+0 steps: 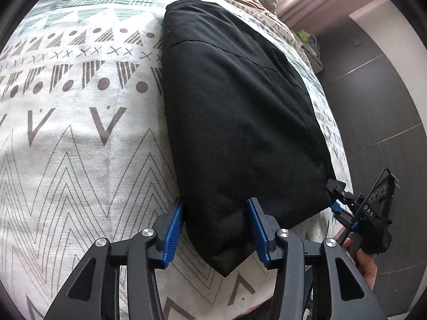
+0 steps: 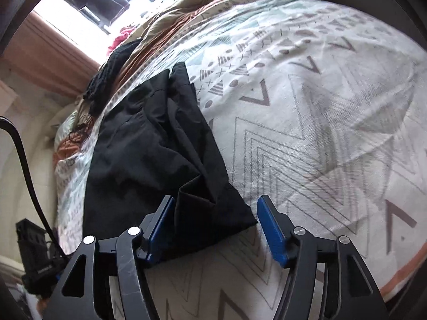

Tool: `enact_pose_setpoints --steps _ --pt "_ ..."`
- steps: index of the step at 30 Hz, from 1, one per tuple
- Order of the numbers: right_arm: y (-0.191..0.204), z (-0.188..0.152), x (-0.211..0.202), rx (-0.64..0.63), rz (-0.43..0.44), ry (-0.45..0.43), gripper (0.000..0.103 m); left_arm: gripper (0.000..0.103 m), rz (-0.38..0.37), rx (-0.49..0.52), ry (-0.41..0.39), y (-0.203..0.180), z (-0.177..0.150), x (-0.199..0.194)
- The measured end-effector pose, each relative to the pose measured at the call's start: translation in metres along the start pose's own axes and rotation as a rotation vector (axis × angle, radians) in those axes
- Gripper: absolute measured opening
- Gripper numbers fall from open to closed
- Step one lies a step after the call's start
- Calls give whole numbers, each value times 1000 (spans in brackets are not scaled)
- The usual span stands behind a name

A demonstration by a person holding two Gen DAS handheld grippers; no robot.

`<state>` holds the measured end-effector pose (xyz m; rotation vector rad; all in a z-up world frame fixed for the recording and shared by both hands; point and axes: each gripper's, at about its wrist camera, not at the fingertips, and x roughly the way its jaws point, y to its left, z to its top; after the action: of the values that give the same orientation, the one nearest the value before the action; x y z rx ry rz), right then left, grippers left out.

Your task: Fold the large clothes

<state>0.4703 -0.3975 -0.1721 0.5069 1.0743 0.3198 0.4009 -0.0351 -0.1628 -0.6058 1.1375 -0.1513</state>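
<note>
Black garment [image 1: 234, 122] laid folded on the bed [image 1: 80, 138], over a white bedspread printed with grey chevrons, triangles and dots; long axis running from 12 o'clock down to 6 o'clock in the left wrist view. Near corner of the garment positioned between the blue fingers [image 1: 174, 233] of the left gripper [image 1: 217, 230]; fingers partly open, the left pad just beside the fabric edge, the right pad at the fabric's edge, firm pressing not confirmed. Right gripper [image 1: 337, 197] visible at 4 o'clock in the same view, at the garment's other near corner, held by a hand [image 1: 365, 264]. In the right wrist view: right gripper [image 2: 217, 229] with fingers [image 2: 271, 229] set wide, creased garment corner [image 2: 160, 146] lying between them toward the left pad, right pad apart from the cloth over bare bedspread [image 2: 320, 133]. Crumpled brown and beige bedding [image 2: 165, 34] at 12 o'clock near the window [image 2: 80, 18]. Dark floor [image 1: 373, 112] at 3 o'clock in the left wrist view.
</note>
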Motion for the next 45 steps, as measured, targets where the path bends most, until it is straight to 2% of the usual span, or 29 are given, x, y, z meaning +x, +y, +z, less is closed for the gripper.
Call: enact_pose_setpoints --steps 4,5,6,7,10,12,18,23,35,45 --pt "-5 0 12 28 46 42 63 49 3 -9 14 1 -1 6" --pt "-8 0 13 38 67 45 59 46 0 -11 13 2 -1 6" --pt "-8 -1 14 39 95 46 45 39 0 -7 12 2 -1 7" --pt "-9 -2 14 43 122 49 37 33 6 1 6 1 -1 6" --pt "-4 -6 10 37 145 43 27 24 20 30 -14 -5 -1 4" --pt "-1 -7 7 40 154 38 24 21 18 39 -30 -6 -1 -3" --pt "20 -17 -1 11 168 49 22 18 8 44 -40 11 -1 -26" --pt "40 -41 -5 -10 204 75 22 17 4 49 -46 29 -11 -49" --pt "79 -116 -4 -37 278 143 22 17 9 41 -50 80 -62 -103" --pt "100 -160 -9 -80 303 164 22 17 8 34 -65 99 -96 -127"
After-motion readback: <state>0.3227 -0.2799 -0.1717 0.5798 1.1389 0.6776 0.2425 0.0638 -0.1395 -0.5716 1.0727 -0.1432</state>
